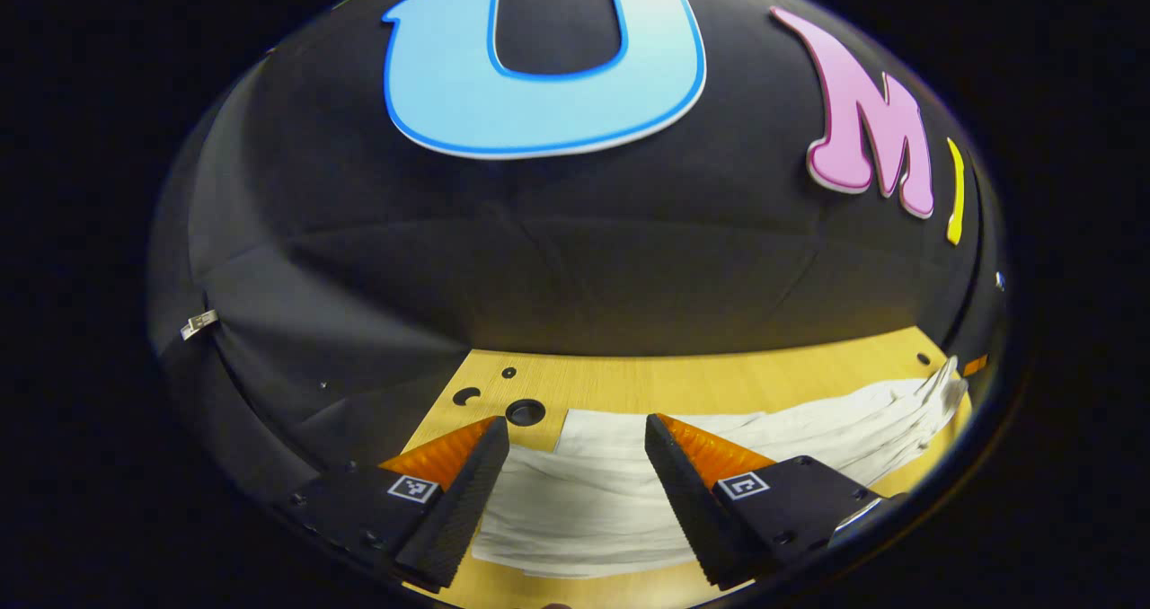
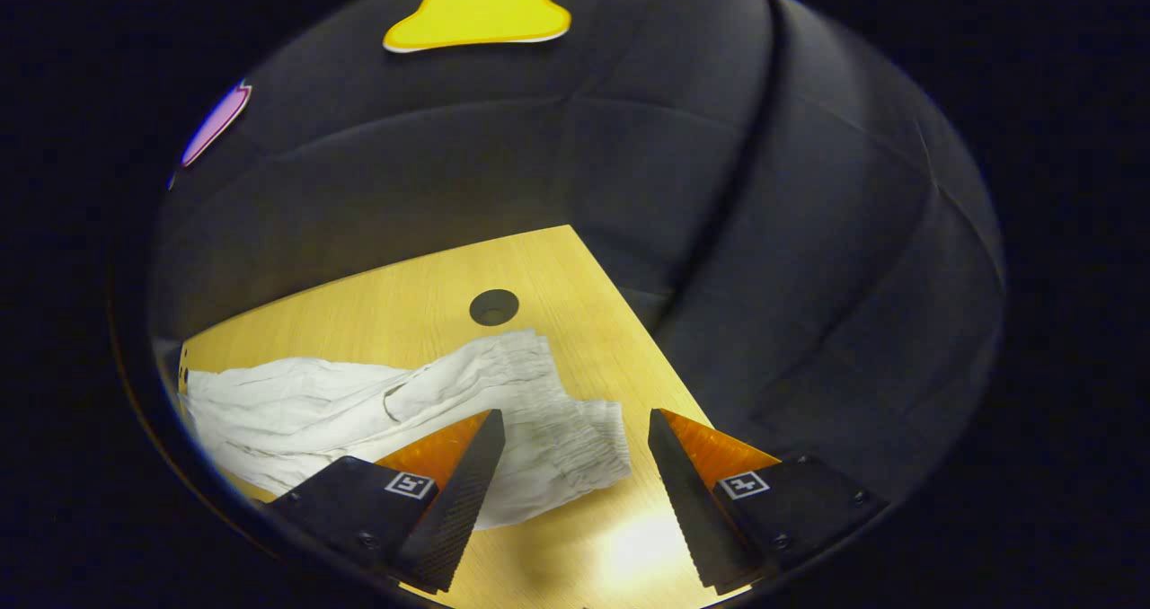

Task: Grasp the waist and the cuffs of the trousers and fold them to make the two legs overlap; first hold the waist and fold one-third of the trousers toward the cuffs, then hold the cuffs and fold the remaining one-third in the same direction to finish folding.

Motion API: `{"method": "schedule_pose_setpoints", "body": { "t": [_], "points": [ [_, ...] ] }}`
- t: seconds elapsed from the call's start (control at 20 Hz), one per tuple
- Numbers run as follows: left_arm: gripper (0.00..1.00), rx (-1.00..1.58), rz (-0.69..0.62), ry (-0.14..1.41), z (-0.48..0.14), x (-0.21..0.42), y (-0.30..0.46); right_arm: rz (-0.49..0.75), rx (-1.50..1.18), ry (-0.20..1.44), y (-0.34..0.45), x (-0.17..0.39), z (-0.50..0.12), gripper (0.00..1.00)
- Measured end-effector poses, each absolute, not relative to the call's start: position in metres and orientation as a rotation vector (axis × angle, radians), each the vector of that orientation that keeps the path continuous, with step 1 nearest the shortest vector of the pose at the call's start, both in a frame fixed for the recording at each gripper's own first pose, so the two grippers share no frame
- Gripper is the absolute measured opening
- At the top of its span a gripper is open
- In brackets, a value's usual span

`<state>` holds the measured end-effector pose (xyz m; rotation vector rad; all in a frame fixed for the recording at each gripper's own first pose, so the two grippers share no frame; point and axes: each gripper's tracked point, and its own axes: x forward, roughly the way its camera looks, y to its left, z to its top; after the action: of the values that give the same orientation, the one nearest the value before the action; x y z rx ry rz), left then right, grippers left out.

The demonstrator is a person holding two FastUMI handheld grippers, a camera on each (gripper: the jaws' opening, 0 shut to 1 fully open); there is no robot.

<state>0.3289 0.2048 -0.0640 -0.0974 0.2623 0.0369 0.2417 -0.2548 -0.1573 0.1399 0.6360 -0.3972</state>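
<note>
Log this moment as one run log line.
left tongs open over cuff end | right tongs open by waist | trousers flat on table, ungrasped

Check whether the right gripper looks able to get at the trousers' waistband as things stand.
Probably yes: the right gripper is open above the table, and the gathered waistband lies just ahead between its fingers with nothing in between.

Wooden table (image 2: 395, 304) with round holes (image 2: 494, 307)

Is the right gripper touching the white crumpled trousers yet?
Cannot tell. In the right gripper view the open right gripper frames the white crumpled trousers' gathered end, one finger overlapping cloth; no plain contact or gap.
</note>
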Motion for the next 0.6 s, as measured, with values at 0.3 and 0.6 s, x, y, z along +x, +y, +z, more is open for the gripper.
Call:
{"method": "schedule_pose_setpoints", "body": {
  "t": [0.3, 0.6],
  "points": [
    [0.97, -0.146, 0.094, 0.238, -0.017, 0.245, 0.181, -0.45, 0.351, 0.642, -0.265, 0.236, -0.19, 0.99],
    [0.97, -0.134, 0.11, 0.218, 0.006, 0.189, 0.15, -0.429, 0.312, 0.652, -0.258, 0.239, -0.218, 0.99]
  ]
}}
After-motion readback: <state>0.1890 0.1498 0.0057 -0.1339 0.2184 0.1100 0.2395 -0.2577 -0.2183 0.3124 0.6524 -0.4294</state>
